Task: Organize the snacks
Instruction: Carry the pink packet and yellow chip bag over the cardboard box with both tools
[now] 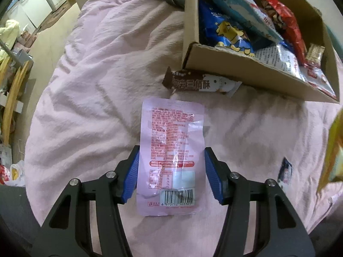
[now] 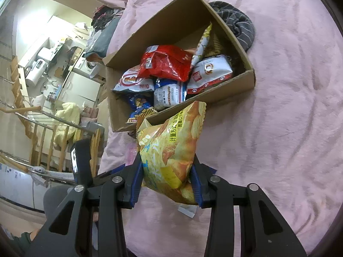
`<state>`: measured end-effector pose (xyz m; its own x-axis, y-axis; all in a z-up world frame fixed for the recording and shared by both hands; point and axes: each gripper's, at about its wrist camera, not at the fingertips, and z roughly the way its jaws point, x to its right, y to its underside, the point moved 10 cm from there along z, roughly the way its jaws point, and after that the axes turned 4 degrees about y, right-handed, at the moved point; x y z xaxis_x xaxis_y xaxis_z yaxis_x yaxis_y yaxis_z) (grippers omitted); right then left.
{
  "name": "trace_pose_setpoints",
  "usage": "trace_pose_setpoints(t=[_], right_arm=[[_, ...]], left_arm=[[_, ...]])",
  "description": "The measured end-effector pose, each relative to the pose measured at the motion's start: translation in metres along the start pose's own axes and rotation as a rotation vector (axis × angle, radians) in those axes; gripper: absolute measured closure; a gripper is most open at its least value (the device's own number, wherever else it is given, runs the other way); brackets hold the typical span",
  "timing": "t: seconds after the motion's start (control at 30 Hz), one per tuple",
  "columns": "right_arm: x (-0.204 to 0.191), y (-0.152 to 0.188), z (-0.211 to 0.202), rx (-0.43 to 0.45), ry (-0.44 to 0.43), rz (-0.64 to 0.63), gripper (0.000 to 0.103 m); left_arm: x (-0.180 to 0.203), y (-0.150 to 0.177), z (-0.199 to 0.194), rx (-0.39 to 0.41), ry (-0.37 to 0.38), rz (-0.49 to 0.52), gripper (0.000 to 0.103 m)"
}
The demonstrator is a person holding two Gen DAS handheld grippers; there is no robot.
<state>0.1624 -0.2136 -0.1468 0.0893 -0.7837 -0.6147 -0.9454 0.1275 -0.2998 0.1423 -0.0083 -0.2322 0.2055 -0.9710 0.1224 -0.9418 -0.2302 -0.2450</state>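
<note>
Lying flat on the pink sheet [image 1: 90, 98], a pale pink pouch [image 1: 171, 156] is framed between the blue pads [image 1: 133, 175] of the left gripper [image 1: 171, 175]. Both long edges of the pouch are met or nearly met by the pads; whether it is actually pinched cannot be told. Past its far edge, a brown wrapper [image 1: 193, 82] is seen just beside the near wall of the cardboard box [image 1: 246, 72], touching or almost touching it. A small dark packet [image 1: 286, 171] lies well apart to the right. Open sheet is left on the left side, up to the bed's edge.

A yellow chip bag [image 2: 173, 156] is clamped between the pads of the right gripper [image 2: 169, 184], its lower part squeezed in and its top edge raised in front of the box's near wall [image 2: 225, 94]. The box is crowded with bags, a red bag [image 2: 165, 64] lying on top, while bare floor is shown at its far corner. A grey striped cloth [image 2: 238, 25] is pressed against the box's far right wall. Wide clear sheet is left to the right of the box.
</note>
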Motion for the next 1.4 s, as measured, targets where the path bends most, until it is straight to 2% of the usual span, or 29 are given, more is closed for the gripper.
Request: trace_pose_setpoints(t=[0.33, 0.57, 0.7, 0.93, 1.07, 1.17, 1.4], right_arm=[[-0.011, 0.000, -0.011, 0.022, -0.031, -0.021, 0.062], [-0.013, -0.007, -0.028, 0.072, -0.036, -0.033, 0.062], [-0.010, -0.017, -0.038, 0.111, -0.022, -0.031, 0.062], [-0.014, -0.052, -0.050, 0.199, 0.012, -0.065, 0.062], [-0.014, -0.077, -0.052, 0.249, 0.018, -0.068, 0.062], [-0.013, -0.093, -0.049, 0.274, 0.024, -0.060, 0.062], [-0.005, -0.124, -0.028, 0.280, 0.060, -0.056, 0.062]], left_arm=[[-0.010, 0.014, -0.036, 0.059, 0.008, 0.032, 0.050], [0.007, 0.000, -0.080, 0.173, 0.024, 0.071, 0.050], [0.022, -0.033, -0.100, 0.238, 0.010, 0.147, 0.050], [0.036, -0.084, -0.121, 0.317, 0.036, 0.170, 0.050], [0.045, -0.109, -0.120, 0.341, 0.056, 0.167, 0.050], [0.058, -0.123, -0.116, 0.378, 0.044, 0.227, 0.050], [0.069, -0.152, -0.098, 0.407, 0.045, 0.243, 0.050]])
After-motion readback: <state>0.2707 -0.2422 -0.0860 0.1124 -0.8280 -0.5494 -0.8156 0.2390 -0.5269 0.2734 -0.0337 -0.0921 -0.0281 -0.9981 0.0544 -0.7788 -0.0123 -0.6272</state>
